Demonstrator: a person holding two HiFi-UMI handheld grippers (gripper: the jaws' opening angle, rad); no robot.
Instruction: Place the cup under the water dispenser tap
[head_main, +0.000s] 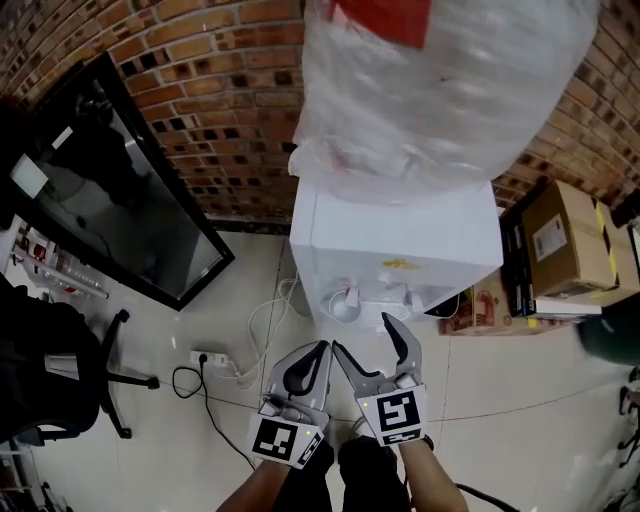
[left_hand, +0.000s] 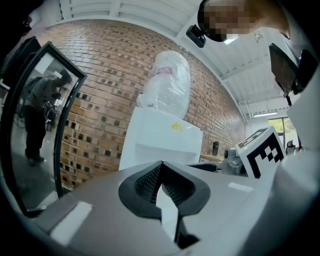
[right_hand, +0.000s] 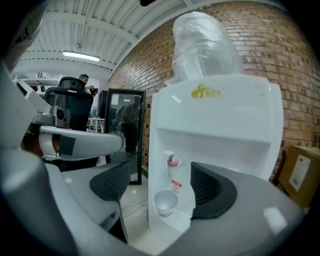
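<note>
Brick wall is backing a white water dispenser standing on pale floor tiles. The cup is sitting in the dispenser's recess, just beneath the red tap (upright, mouth facing up). The right gripper is hovering in front, its 2 jaws spread wide, gripping nothing. The left gripper is pressing its jaws together, empty.

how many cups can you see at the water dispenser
1. The cup sits in the water dispenser recess, below the red tap. The right gripper covers part of that recess, so another could be hidden.
</note>
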